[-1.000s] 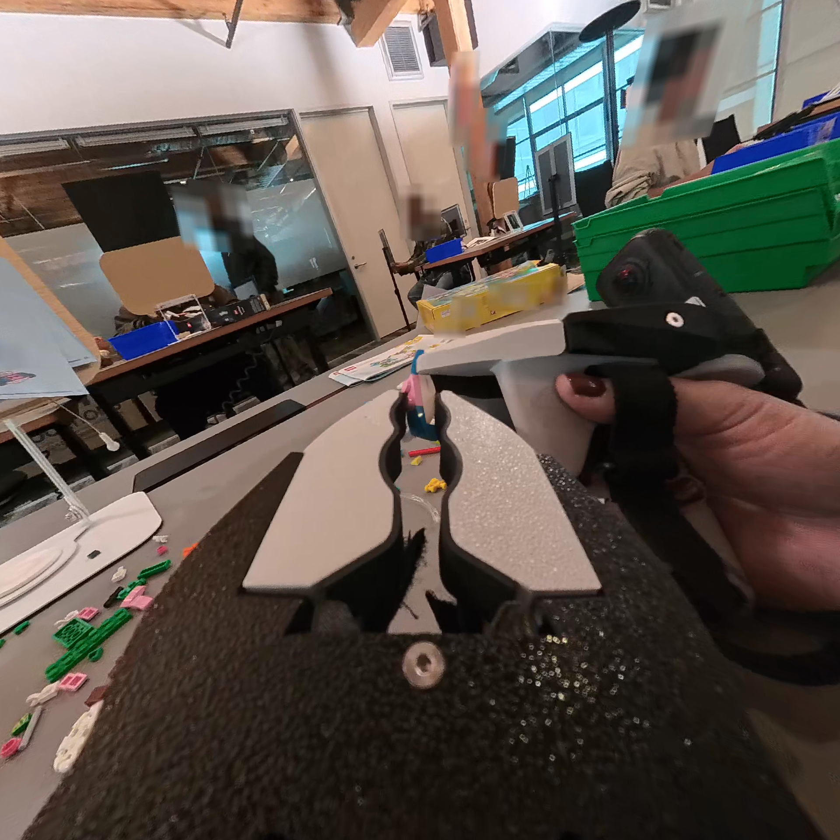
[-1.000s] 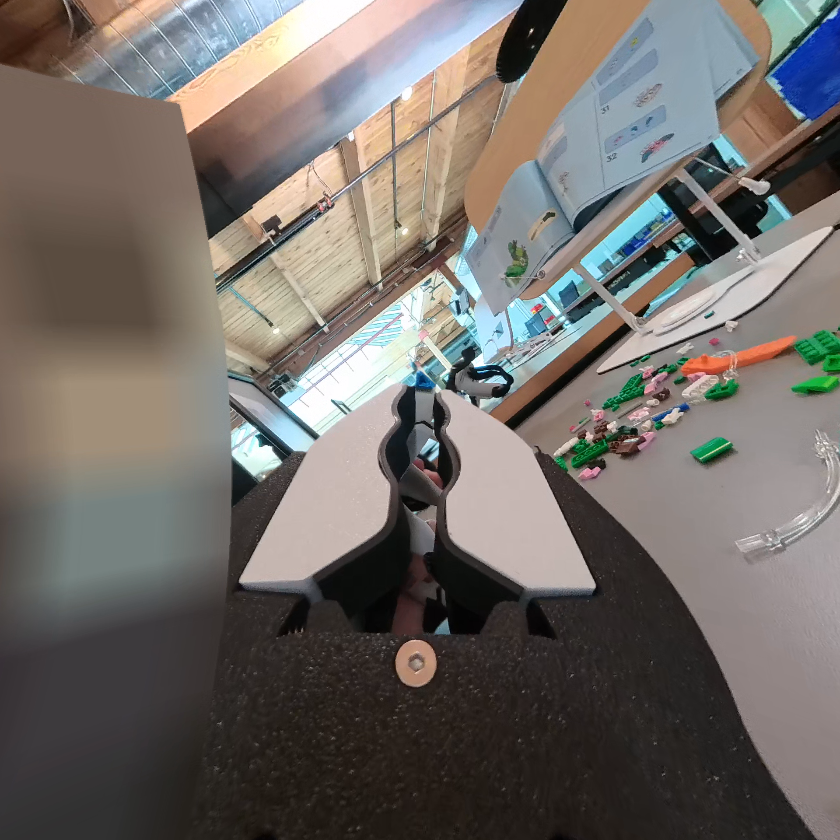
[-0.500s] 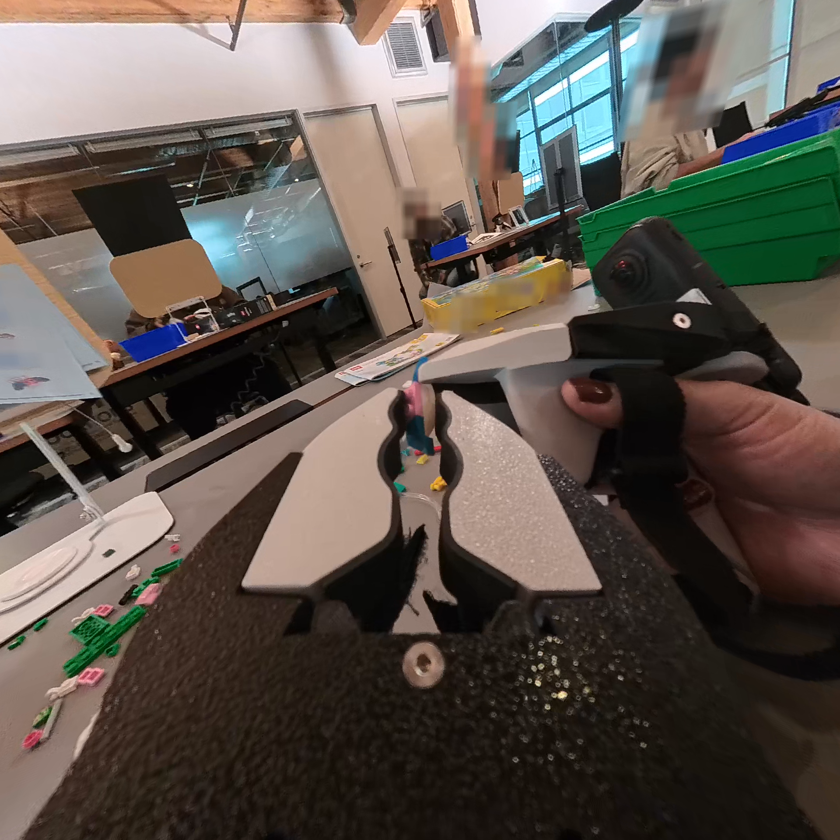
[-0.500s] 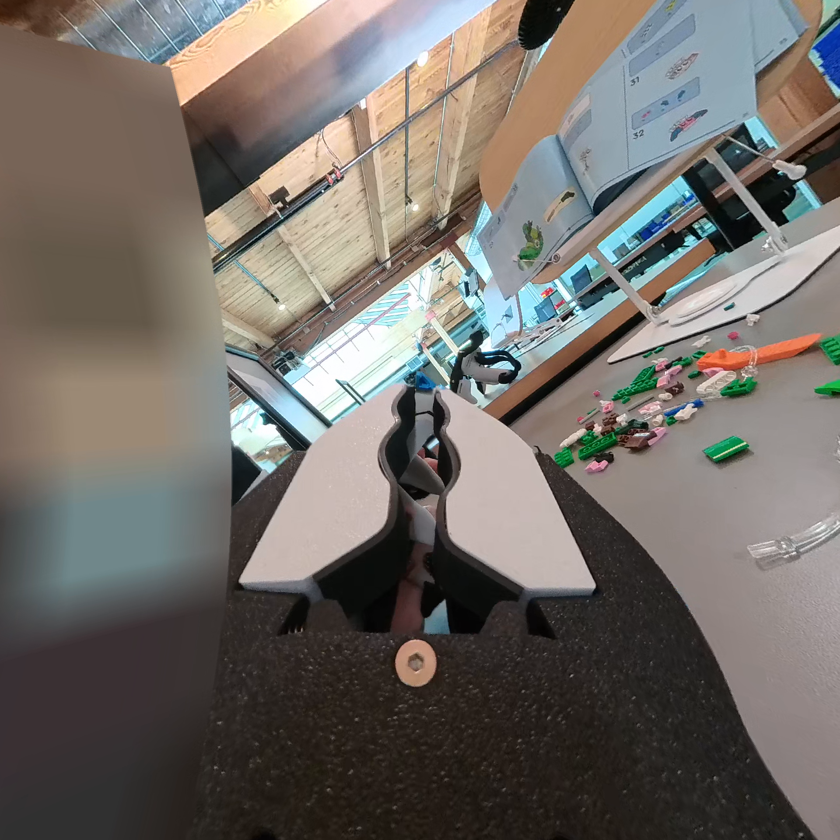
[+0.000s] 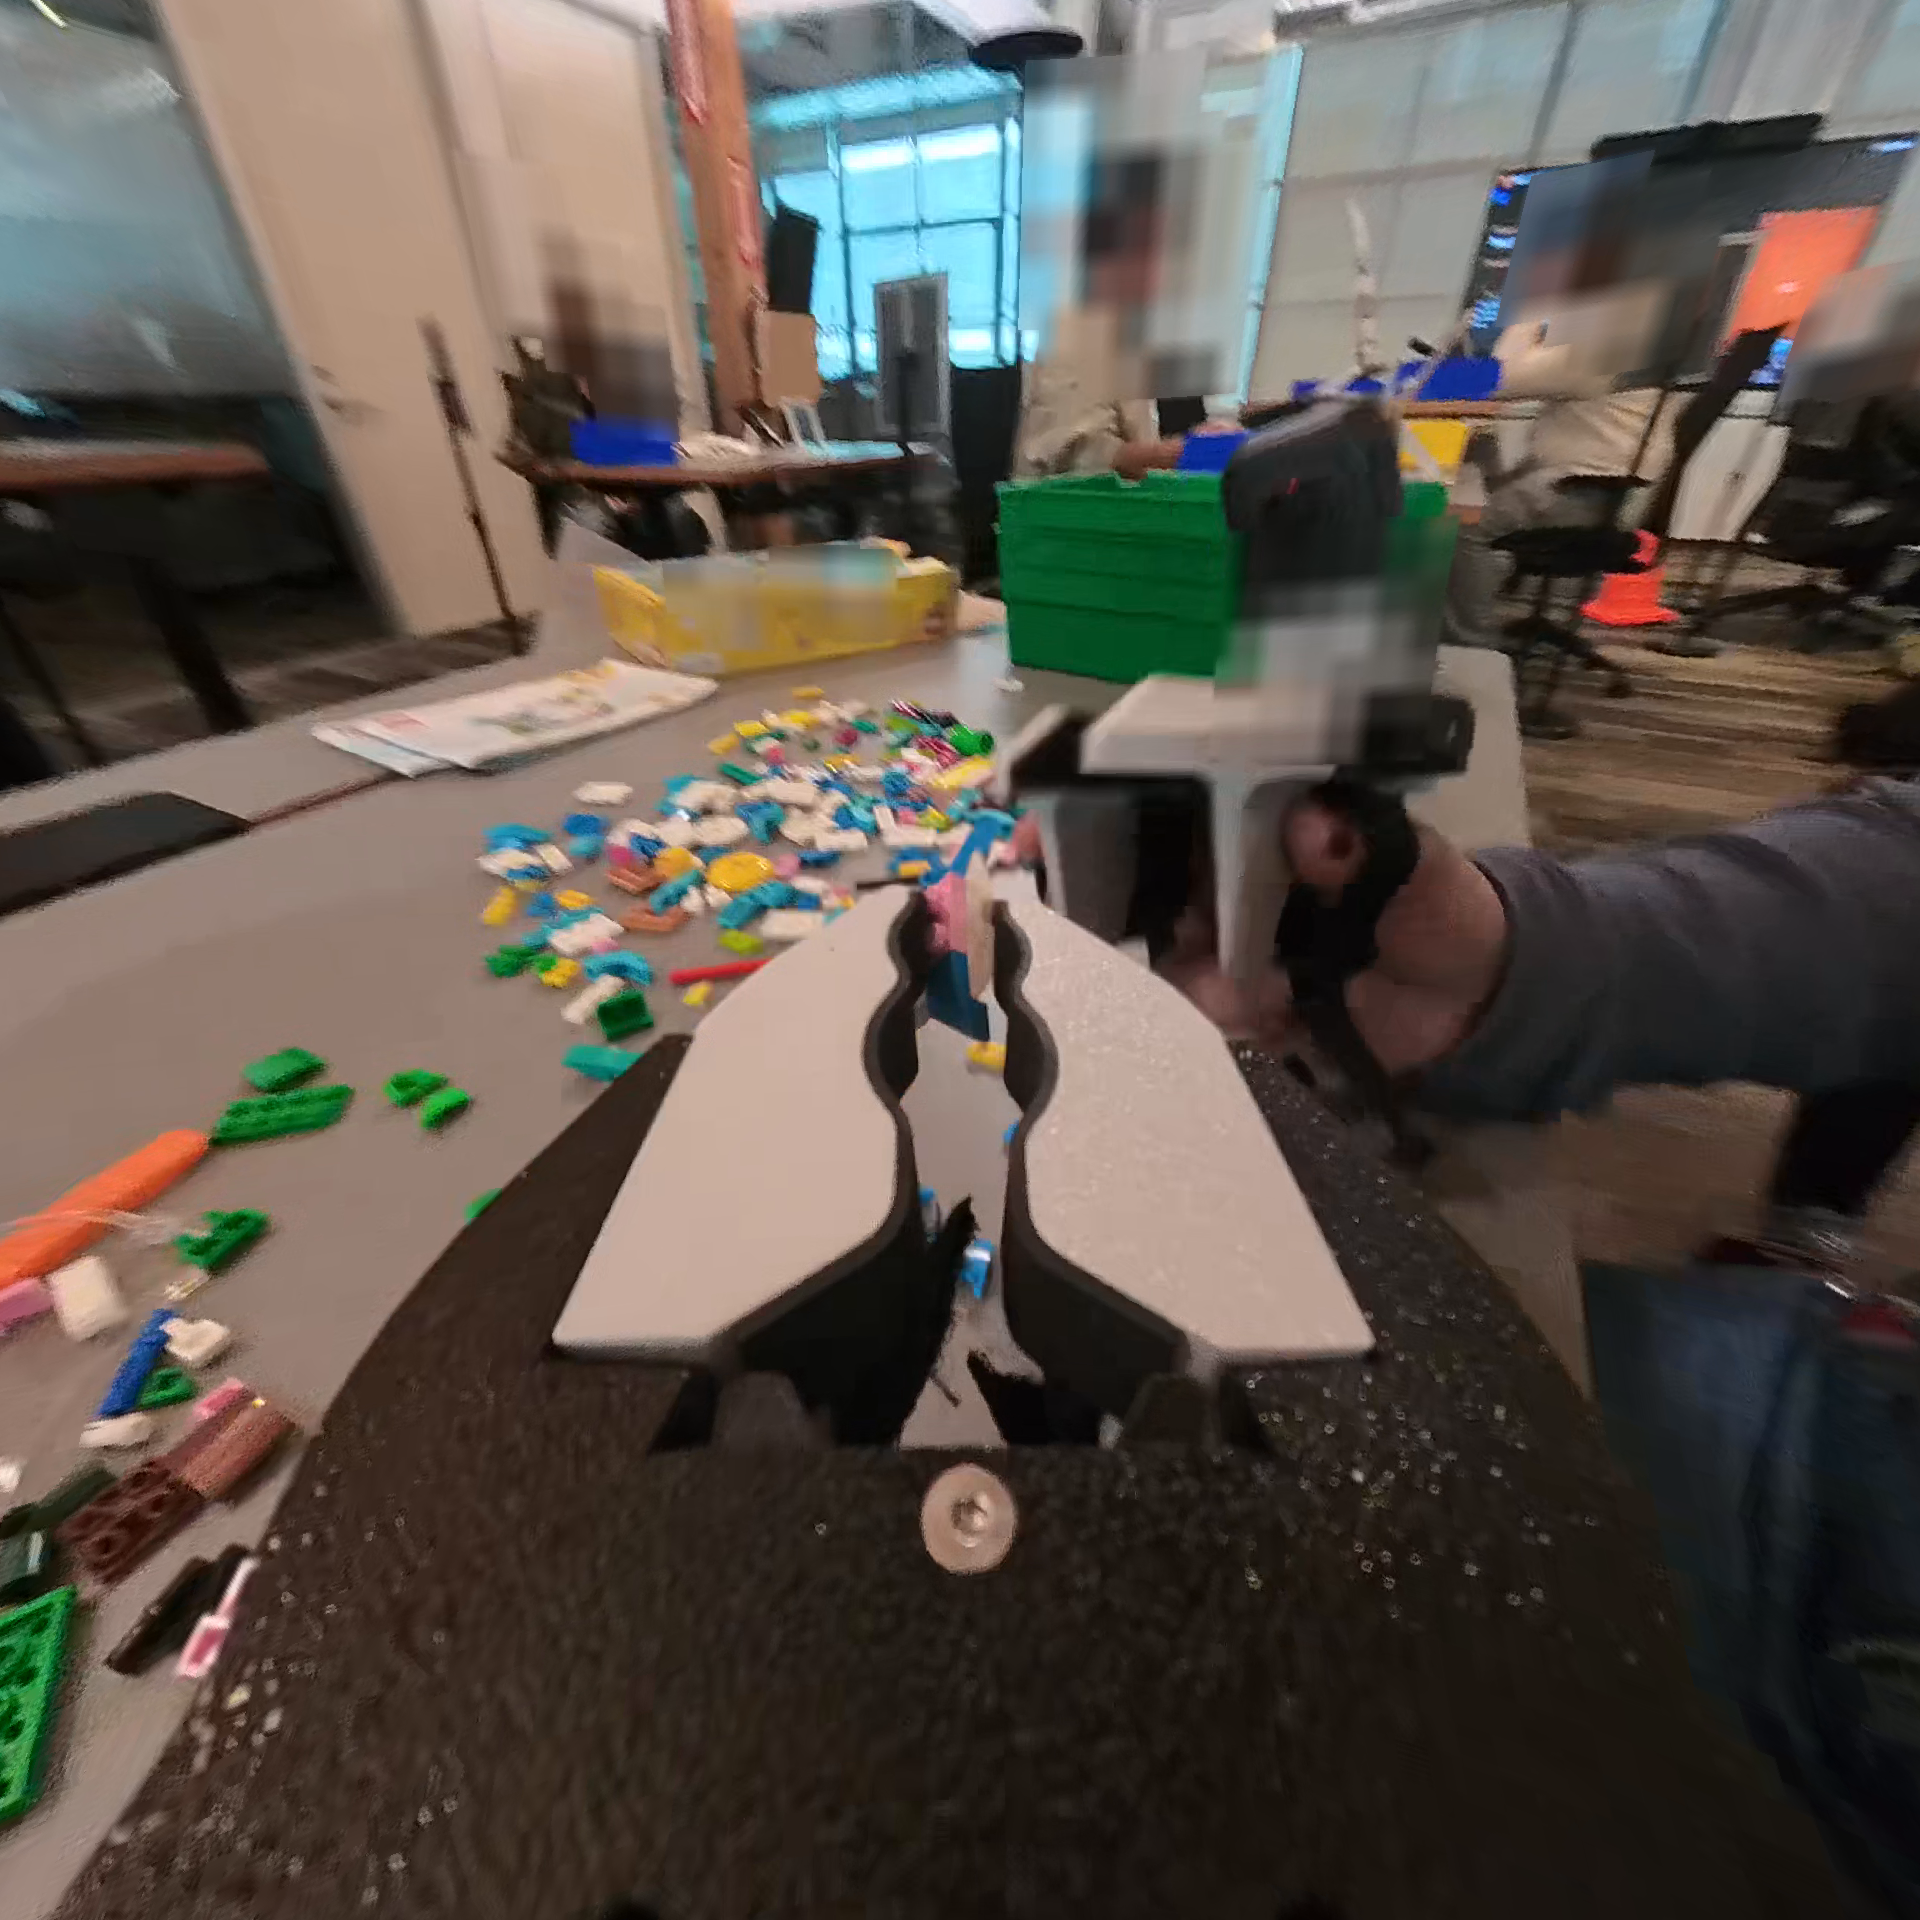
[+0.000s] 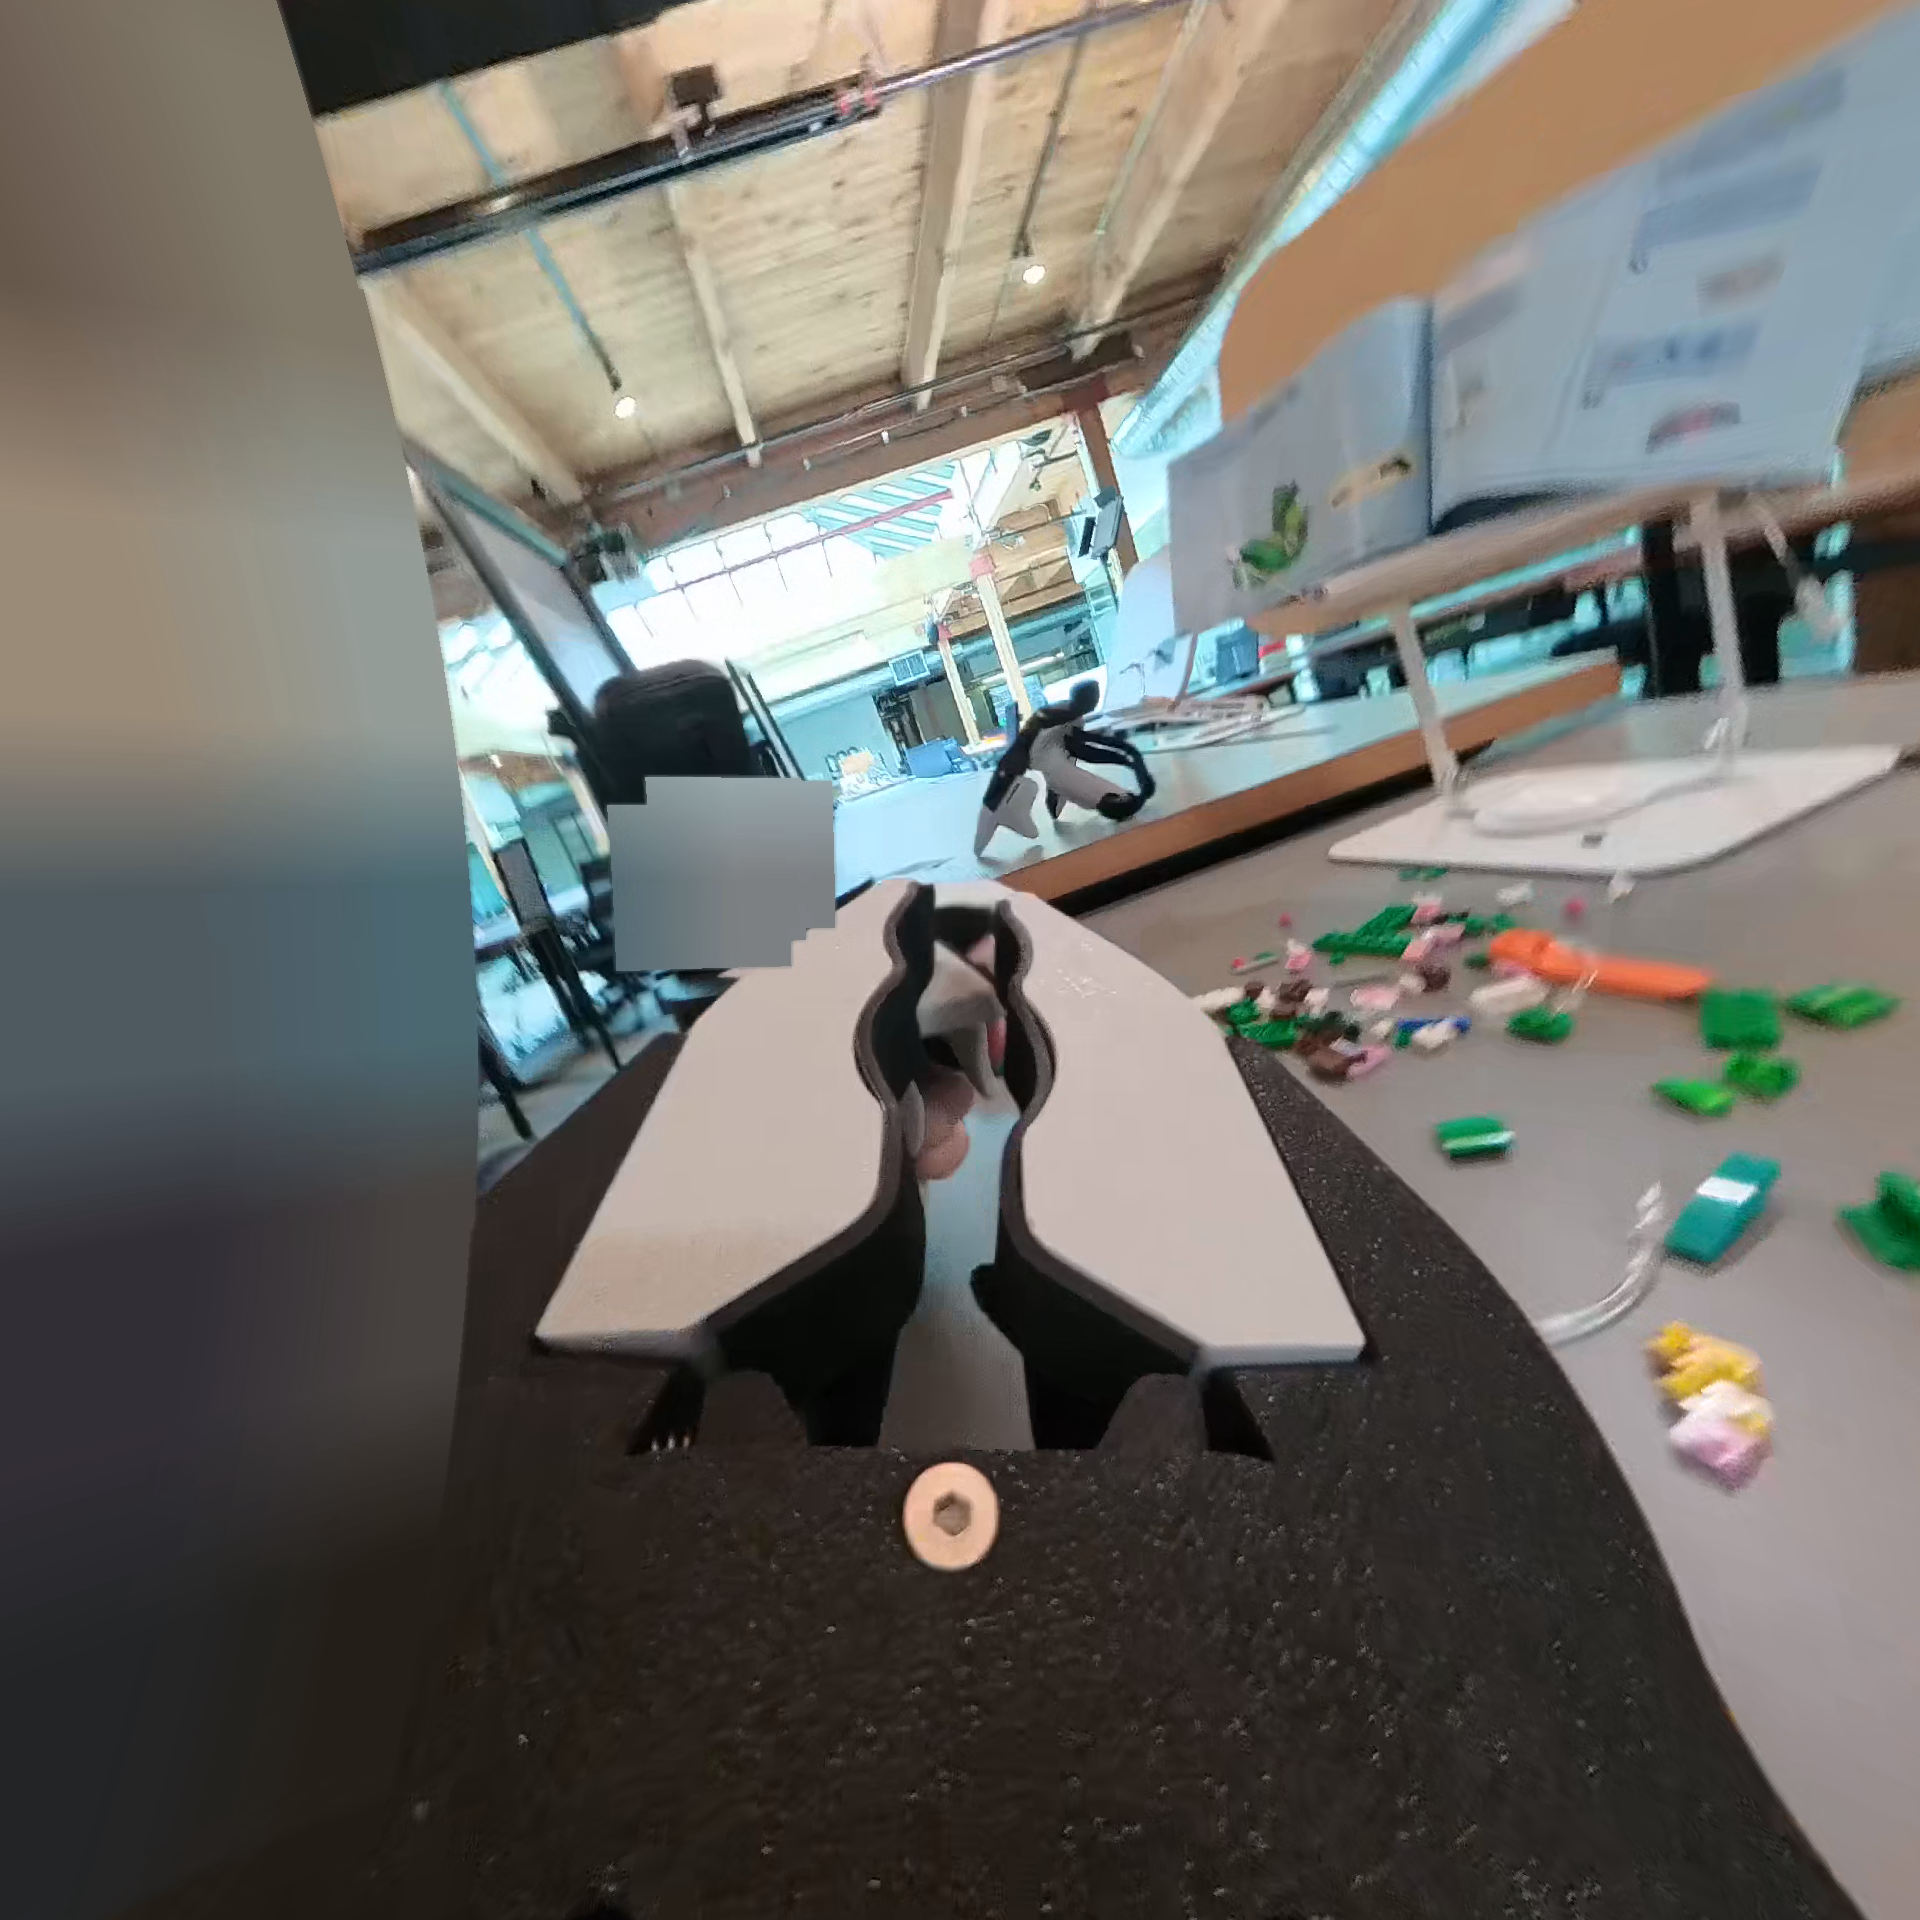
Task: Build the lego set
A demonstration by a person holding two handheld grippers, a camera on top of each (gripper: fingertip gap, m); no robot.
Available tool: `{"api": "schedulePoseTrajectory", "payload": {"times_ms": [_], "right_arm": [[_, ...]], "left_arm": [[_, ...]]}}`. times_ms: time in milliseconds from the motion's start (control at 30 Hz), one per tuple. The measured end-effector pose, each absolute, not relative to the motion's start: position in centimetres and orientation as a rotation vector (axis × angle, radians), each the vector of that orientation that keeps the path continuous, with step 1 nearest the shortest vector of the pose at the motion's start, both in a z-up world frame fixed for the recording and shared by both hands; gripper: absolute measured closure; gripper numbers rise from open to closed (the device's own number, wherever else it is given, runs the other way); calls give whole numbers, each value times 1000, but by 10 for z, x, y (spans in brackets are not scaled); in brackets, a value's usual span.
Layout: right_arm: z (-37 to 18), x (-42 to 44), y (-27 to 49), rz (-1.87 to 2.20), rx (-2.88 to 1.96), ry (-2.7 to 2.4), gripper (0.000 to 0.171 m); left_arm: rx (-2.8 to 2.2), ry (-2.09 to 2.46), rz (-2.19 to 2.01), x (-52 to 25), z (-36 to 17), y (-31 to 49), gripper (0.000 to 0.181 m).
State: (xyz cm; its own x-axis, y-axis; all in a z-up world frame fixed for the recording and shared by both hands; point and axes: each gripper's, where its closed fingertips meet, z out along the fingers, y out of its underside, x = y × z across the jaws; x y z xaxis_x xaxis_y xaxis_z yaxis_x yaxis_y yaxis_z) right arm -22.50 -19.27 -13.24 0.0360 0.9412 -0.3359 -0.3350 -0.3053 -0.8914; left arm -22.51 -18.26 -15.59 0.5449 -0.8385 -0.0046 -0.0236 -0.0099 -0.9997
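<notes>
Left wrist view shows the left gripper [image 5: 961,920] pinching a small pink, white and blue brick assembly [image 5: 961,951] aloft, seemingly for joining, while the right gripper [image 5: 1023,821] nearby is narrow, contents unclear.

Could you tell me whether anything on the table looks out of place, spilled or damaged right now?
Nothing looks damaged. The loose Lego pieces lie scattered over the grey table rather than sorted, as expected mid-build. The left gripper is shut on a small pink and blue assembly. Both views are motion-blurred, so fine damage would not show.
</notes>
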Motion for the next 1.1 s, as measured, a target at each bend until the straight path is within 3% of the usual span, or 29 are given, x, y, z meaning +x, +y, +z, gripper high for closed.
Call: {"api": "schedulePoseTrajectory", "payload": {"times_ms": [33,167,300,500,733,933,1100], "right_arm": [[-128,-220,-195,1453,-1182,-774,157],[-121,-213,-201,1215,-1065,-1093,152],[-157,-213,-188,1005,-1180,-1372,155],[-180,-209,-167,933,-1284,-1379,155],[-192,-215,-163,876,-1318,-1353,155],[-182,-215,-149,589,-1246,-1291,155],[-178,-208,-139,357,-1171,-1270,156]], "left_arm": [[-1480,813,-804,-226,-161,-183,170],[-1523,892,-982,-227,-171,-191,170],[-1597,922,-959,-236,-181,-188,170],[-1733,900,-666,-281,-192,-166,170],[-1705,761,-524,-334,-166,-156,169],[-1579,539,-452,-372,-128,-152,169],[-1477,443,-338,-362,-134,-140,169]]}}
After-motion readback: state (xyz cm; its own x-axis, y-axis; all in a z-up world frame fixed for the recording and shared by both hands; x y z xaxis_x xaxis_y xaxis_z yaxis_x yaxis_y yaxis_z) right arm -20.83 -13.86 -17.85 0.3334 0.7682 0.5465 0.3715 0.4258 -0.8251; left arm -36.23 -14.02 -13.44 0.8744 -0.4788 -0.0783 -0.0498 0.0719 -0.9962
